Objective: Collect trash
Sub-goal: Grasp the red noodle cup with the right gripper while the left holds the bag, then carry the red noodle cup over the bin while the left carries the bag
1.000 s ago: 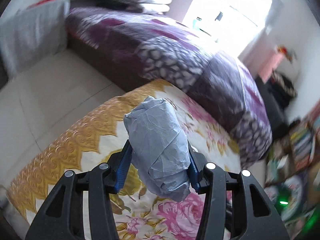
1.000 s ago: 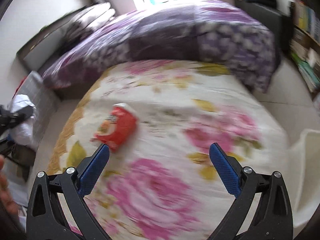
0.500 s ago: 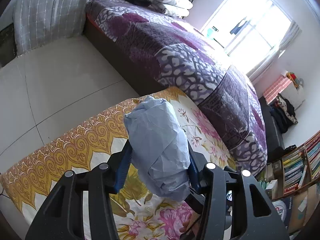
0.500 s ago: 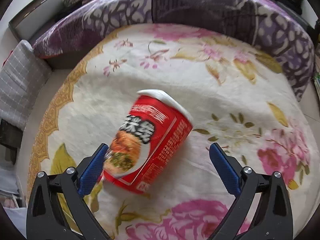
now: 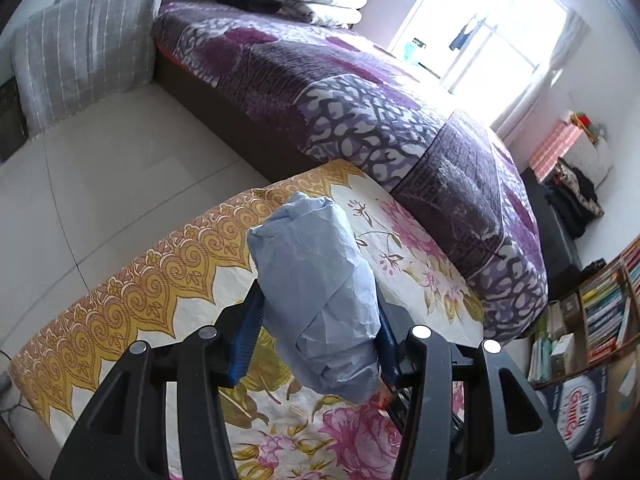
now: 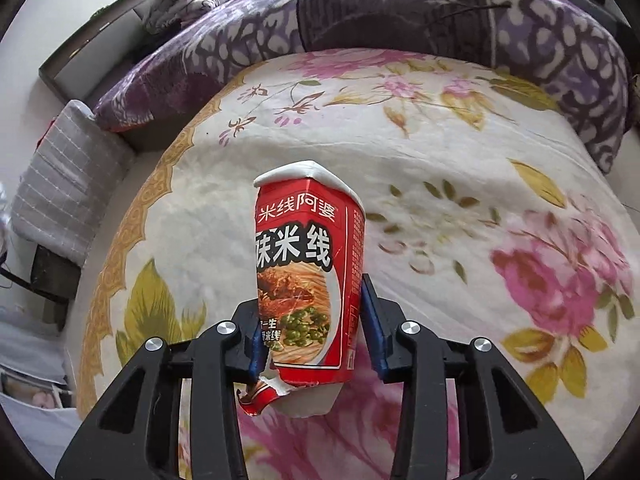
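A red instant noodle cup with a white rim sits between the blue pads of my right gripper. The jaws are closing and the pads press on its sides; the cup is squashed and its bottom edge is torn. It hangs just above the floral blanket. In the left wrist view, my left gripper is shut on a crumpled pale blue wad, held above the blanket's gold border. The wad hides most of both blue pads.
A bed with a purple patterned quilt runs behind the blanket. A grey checked cushion leans at the far left by pale floor tiles. Bookshelves and a box stand at the right, under a bright window.
My right gripper came down over the red cup lying on the blanket and its wide jaws closed in on it, crushing it. The left gripper still holds the blue wad.
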`<state>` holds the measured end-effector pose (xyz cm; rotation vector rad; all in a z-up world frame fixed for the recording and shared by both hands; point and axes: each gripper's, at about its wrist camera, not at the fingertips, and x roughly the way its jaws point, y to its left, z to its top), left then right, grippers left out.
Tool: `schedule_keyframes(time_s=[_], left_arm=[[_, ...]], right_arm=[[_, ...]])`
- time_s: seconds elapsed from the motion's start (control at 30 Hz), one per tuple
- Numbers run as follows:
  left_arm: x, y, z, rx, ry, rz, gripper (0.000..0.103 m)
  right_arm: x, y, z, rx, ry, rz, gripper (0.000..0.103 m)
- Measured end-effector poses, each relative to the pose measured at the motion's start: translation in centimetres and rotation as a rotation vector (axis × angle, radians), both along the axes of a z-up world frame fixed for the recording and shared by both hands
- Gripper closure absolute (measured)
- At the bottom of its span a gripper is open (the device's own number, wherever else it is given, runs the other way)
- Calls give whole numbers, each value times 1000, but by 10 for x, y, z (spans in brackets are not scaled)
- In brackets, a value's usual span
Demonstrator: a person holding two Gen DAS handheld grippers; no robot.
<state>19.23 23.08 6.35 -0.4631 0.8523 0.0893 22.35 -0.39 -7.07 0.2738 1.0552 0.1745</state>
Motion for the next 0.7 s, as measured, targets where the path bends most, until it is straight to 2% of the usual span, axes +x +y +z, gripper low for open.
schedule_keyframes(time_s=[0.3, 0.7], left_arm=[[-10, -41, 6, 90, -9, -60, 54], [-28, -106, 0, 193, 5, -180, 54]], right_arm=[[-51, -30, 32, -39, -66, 21, 66], [-113, -92, 58, -54, -128, -37, 65]])
